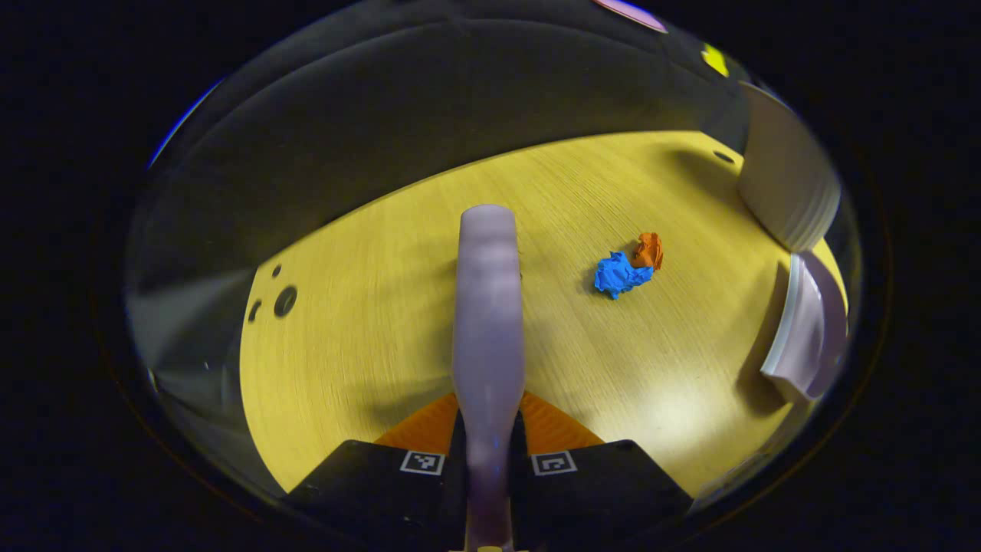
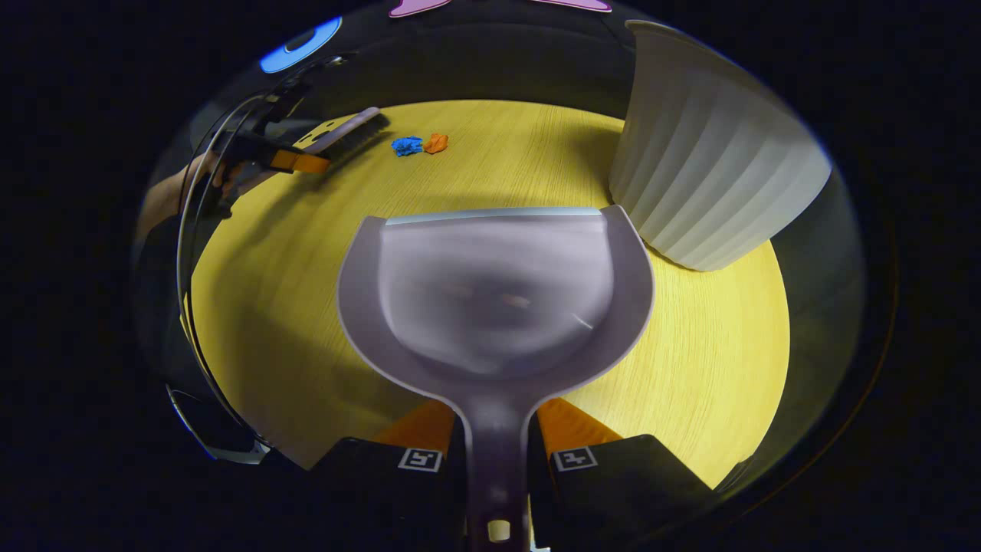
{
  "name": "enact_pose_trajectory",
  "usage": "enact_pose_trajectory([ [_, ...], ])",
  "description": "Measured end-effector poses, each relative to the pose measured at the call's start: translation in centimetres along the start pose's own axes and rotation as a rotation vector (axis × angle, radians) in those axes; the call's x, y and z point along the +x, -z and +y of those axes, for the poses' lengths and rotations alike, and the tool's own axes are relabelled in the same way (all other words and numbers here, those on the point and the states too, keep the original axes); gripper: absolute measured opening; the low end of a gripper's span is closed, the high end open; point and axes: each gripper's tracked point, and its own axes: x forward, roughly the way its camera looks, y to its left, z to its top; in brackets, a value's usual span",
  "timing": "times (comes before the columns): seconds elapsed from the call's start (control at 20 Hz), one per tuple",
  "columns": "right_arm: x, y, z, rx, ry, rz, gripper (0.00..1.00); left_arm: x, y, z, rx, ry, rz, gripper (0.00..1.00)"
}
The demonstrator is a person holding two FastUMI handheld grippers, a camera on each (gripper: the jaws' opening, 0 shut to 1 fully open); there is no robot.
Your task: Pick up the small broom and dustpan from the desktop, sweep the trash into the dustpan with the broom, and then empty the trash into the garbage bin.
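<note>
At the bottom of the left gripper view, the left gripper (image 1: 488, 452) has both fingers pressed narrow against the handle of the small broom (image 1: 488, 307), which runs straight up the view above the desktop (image 1: 368, 307); bristles hidden behind the handle here. Each finger carries a small square black-and-white marker, no readable text. Trash lies ahead and to the right of the broom, apart from it: a blue paper wad (image 1: 621, 274) touching an orange paper wad (image 1: 650, 250). At right edge, the dustpan (image 1: 805, 330) is cut off, only part of rim and wall seen, w/ the garbage bin (image 1: 785, 184) just behind it, also cut off. In the right gripper view, the right gripper (image 2: 497, 460) is closed narrow on the dustpan handle, pan (image 2: 498, 291) spreading forward, front lip toward the trash; pan interior blurred, contents hard to make out. Ribbed white garbage bin (image 2: 709, 161) stands on the desktop (image 2: 690, 368) just beside pan's right side; contact cannot be told. Far upper left, left gripper (image 2: 306, 162) w/ broom (image 2: 349, 132), bristles near the blue wad (image 2: 407, 145) and orange wad (image 2: 436, 142). The holding hand (image 2: 172, 195) is dim, partly hidden.
</note>
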Motion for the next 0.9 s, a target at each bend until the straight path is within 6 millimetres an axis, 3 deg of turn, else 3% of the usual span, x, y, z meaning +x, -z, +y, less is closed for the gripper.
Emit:
enact_pose_trajectory([
  [0.2,0.3,-0.1,-0.2,-0.044,-0.020,0.013,0.37,1.9,-3.7,-0.5,0.216,0.006,-0.026,0.29],
  [0.4,0.2,0.1,0.3,-0.086,-0.046,0.024,0.37,3.0,-5.4,-2.0,0.365,0.061,-0.035,0.27],
  [0.7,0.6,0.8,0.8,-0.129,-0.076,0.055,0.38,3.1,-5.9,-5.5,0.537,0.185,-0.024,0.29],
  [0.9,0.4,0.8,0.8,-0.148,-0.075,0.055,0.37,1.0,-3.9,-9.6,0.558,0.313,-0.009,0.27],
])
